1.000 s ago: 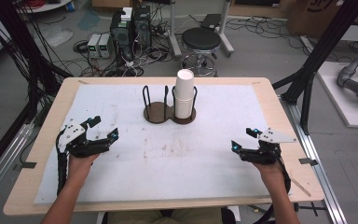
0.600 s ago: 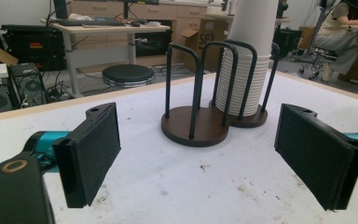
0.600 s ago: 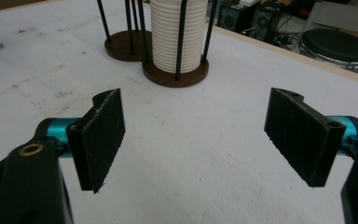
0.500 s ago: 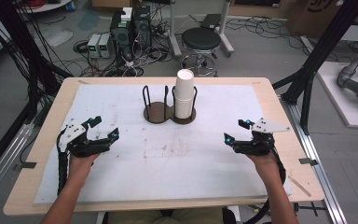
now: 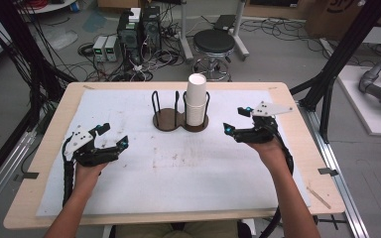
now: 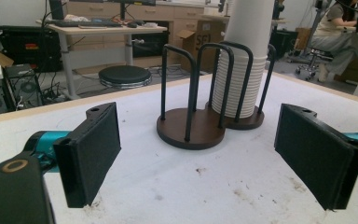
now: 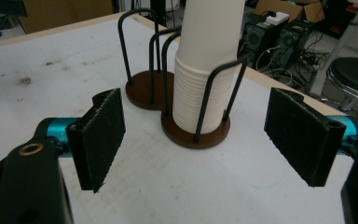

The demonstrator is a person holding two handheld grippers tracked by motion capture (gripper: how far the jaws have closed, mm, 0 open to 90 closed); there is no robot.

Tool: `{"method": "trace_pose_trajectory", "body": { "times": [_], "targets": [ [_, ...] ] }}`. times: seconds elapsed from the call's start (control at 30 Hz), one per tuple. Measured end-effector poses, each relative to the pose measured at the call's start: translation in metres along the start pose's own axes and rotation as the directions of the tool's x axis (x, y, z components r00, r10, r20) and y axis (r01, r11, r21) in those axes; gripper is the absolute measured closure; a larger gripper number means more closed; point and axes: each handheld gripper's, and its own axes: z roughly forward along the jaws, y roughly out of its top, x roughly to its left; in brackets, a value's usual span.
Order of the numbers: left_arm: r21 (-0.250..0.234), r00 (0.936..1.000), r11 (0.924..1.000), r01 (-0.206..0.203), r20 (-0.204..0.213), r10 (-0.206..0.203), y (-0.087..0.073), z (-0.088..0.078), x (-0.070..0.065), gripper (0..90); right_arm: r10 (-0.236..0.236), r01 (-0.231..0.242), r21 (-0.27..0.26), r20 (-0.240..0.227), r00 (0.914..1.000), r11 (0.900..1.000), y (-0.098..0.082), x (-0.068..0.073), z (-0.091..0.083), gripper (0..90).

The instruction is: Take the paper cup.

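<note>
White cups [image 5: 196,99] stand stacked in the right ring of the holder [image 5: 167,119] at the far middle of the table [image 5: 44,144], and I keep my right gripper [image 5: 238,121] and left gripper [image 5: 113,136] wide open, holding nothing.

Black stool [image 5: 214,42], maybe computers [image 5: 139,27].

You have two grippers, one on the left [image 5: 111,138] and one on the right [image 5: 239,120], one two-ring cup holder [image 5: 167,121] at the far middle, and one stack of white paper cups [image 5: 196,99] in its right ring.
</note>
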Motion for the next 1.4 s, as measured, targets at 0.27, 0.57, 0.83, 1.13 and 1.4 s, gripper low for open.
{"method": "trace_pose_trajectory", "body": {
  "times": [0.27,0.57,0.83,1.13,1.4],
  "targets": [
    [0.005,1.0,1.0,0.001,0.006,-0.001,-0.001,0.002,0.0,14.2,-0.015,0.015,0.01,-0.018,0.9997,1.0,0.03,-0.004,0.023,20.6],
    [0.001,0.9999,1.0,0.004,0.011,-0.004,-0.001,0.002,0.0,14.3,-0.017,0.017,0.017,-0.023,0.9996,1.0,0.058,-0.013,0.05,20.6],
    [0.004,0.9999,1.0,0.001,0.016,-0.001,-0.001,0.002,0.001,14.3,0.019,-0.018,0.042,-0.02,0.9996,0.999,0.08,-0.025,0.084,20.6],
    [-0.001,0.9998,0.9999,0.011,0.018,-0.01,-0.002,0.003,0.001,14.4,0.017,-0.016,0.08,-0.01,0.9998,0.997,0.09,-0.028,0.107,20.6],
    [0.004,0.9997,0.9999,0.011,0.022,-0.011,-0.002,0.003,0.001,14.5,0.03,-0.029,0.114,-0.004,0.9995,0.993,0.096,-0.027,0.129,21.5]
  ]
}}
